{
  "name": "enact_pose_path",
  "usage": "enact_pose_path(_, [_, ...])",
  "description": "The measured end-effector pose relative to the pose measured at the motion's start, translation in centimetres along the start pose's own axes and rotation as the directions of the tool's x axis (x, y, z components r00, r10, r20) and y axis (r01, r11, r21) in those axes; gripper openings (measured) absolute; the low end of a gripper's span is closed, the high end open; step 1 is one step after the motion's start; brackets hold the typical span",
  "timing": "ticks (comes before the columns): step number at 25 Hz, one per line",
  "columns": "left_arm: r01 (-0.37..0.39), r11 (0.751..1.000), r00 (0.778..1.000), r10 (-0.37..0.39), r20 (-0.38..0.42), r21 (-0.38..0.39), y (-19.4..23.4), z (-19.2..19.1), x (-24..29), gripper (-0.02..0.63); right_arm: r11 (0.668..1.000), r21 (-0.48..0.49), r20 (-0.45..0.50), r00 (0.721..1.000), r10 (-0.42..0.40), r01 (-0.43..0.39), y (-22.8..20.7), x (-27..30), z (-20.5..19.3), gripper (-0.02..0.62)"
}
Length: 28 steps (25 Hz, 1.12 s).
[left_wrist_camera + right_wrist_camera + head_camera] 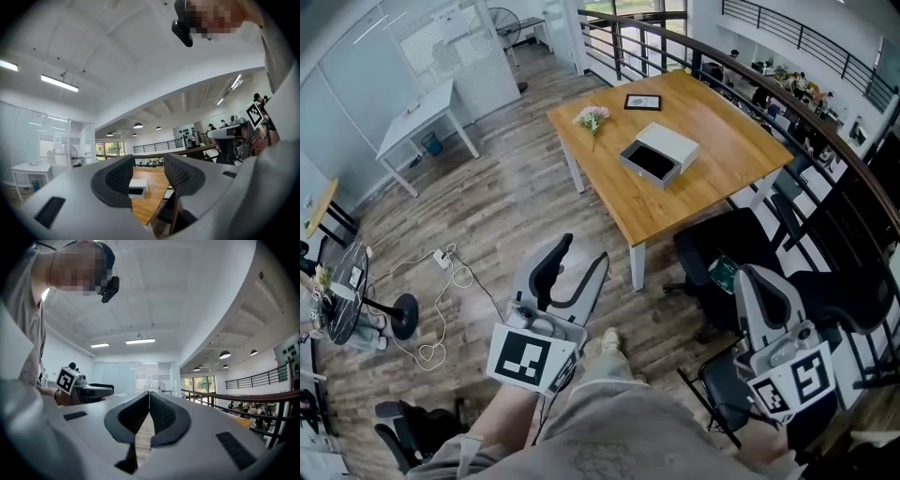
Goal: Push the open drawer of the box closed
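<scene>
A white box (pixel 661 152) lies on the wooden table (pixel 712 131), its dark open drawer (pixel 650 162) pulled out toward me. Both grippers hang far short of the table, near my body. My left gripper (pixel 577 262) points toward the table with its jaws open and nothing between them. In the left gripper view, the box (pixel 138 186) shows small and distant through the gap of that gripper (pixel 147 172). My right gripper (pixel 757 281) is low at the right, over a chair. In the right gripper view, its jaws (pixel 149 401) meet at the tips, holding nothing.
Black office chairs (pixel 717 253) stand between me and the table's near edge. A small bunch of flowers (pixel 592 117) and a framed picture (pixel 642 102) sit on the table. A curved railing (pixel 787 103) runs along the right. A white desk (pixel 417 117), a fan (pixel 342 295) and floor cables (pixel 441 300) are at left.
</scene>
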<state>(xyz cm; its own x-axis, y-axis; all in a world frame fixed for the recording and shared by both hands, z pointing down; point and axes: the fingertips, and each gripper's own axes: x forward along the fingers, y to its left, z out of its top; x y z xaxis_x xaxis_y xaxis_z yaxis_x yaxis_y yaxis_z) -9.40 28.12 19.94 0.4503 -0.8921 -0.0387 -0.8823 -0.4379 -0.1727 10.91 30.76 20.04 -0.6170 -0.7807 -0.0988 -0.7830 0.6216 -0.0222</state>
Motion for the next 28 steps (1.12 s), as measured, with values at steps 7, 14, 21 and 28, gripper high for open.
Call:
enact_pose_path(7, [0.017,1.0,0.999,-0.017,-0.028,-0.004,1.8,-2.1,3.5,0.224,1.0,0.007,-0.021,1.0,-0.006,0.006,-2.3,3.3,-1.5,0.031])
enact_pose_path(14, [0.057,0.998,0.994,-0.058,-0.092,-0.017,5.2,-5.4,9.2,0.218,1.0,0.016,-0.079,0.997,-0.019,0.02,-5.6,9.2,-4.0,0.031])
enact_pose_path(21, [0.123,0.992,0.972,-0.127,-0.199,-0.03,8.9,-9.7,16.5,0.215,0.999,0.021,-0.165,0.985,-0.045,0.049,-9.0,16.3,-6.8,0.031])
enact_pose_path(28, [0.195,0.98,0.926,-0.201,-0.319,-0.049,12.8,-15.1,24.2,0.215,0.994,0.063,-0.246,0.966,-0.076,0.094,-12.7,24.1,-9.4,0.031])
